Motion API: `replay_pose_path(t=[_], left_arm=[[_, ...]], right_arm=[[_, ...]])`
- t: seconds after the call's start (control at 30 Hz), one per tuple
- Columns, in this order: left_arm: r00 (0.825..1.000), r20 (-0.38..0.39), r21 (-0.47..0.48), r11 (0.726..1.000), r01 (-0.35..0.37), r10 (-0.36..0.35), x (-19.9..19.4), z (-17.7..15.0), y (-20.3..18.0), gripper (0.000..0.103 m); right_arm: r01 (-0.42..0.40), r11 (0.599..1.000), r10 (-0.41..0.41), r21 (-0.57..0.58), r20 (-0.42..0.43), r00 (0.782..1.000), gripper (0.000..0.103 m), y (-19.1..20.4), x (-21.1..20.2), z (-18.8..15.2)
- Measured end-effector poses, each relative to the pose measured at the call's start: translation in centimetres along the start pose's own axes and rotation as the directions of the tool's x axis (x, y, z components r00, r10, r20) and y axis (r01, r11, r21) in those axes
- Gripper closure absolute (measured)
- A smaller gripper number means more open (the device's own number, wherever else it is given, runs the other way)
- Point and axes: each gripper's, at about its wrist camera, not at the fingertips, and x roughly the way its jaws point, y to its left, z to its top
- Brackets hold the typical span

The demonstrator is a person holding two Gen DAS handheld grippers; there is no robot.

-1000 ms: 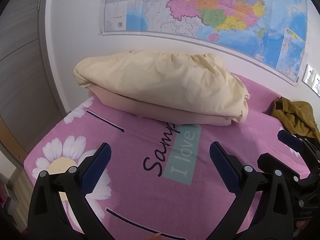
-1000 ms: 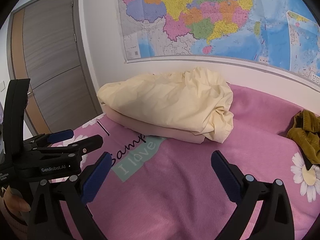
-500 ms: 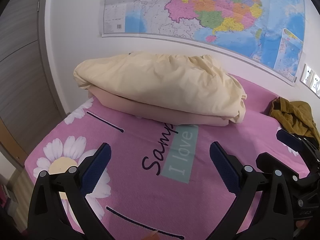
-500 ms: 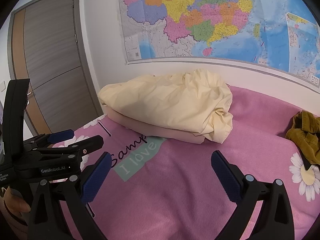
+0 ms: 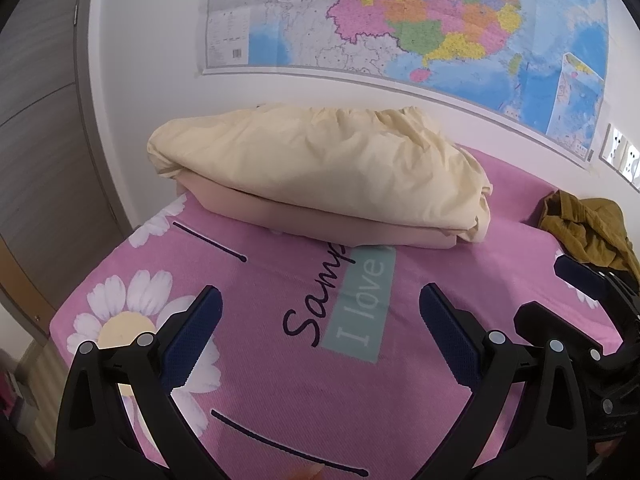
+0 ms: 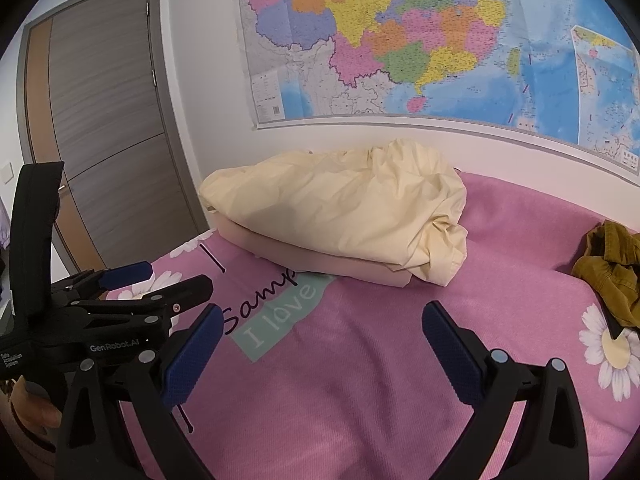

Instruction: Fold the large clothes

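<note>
We are holding our left gripper (image 5: 320, 332) above the pink bed cover (image 5: 288, 392), and its two blue fingers (image 5: 194, 338) are standing wide apart with nothing between them. We are holding our right gripper (image 6: 320, 350) the same way, wide and with nothing in it, over a plain pink part of the cover. In the right view we are seeing the left gripper from the side, low on the left, and in the left view the right gripper is peeking in at the right edge. The piece of clothing we are meant to fold, the mustard-brown garment (image 5: 588, 228), is lying in a crumpled heap on the bed, far over to the right and well apart from both grippers; part of it is running out of the picture in the right view (image 6: 612, 272). Ahead of us, near the wall, a pale yellow sheet bundle (image 5: 320, 172) is sitting on top of a flat peach-colored folded cloth (image 5: 320, 222), and both are resting on the bed. The bed cover is showing white daisies (image 5: 132, 320), thin dark lines and a teal patch with the words "I love" (image 5: 366, 302), which is lying between the bundle and our left gripper. A big colorful map (image 6: 420, 36) is hanging on the white wall behind the bed, a grey door (image 6: 108, 120) is standing to the left, and white wall sockets (image 5: 622, 156) are sitting on the wall at the right
</note>
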Motion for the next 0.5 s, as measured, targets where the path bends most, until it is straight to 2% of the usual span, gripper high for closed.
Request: replay_pose_path(t=[0.33, 0.5], left_arm=[[1.000, 0.004, 0.017, 1.000, 0.002, -0.002, 0.01, -0.13, -0.47, 0.006], [0.999, -0.045, 0.003, 1.000, 0.029, -0.029, 0.40, -0.32, -0.68, 0.006]], right_arm=[[0.001, 1.000, -0.001, 0.005, -0.003, 1.000, 0.006, 0.11, -0.11, -0.24], [0.010, 1.000, -0.010, 0.014, -0.004, 1.000, 0.006, 0.01, -0.30, -0.38]])
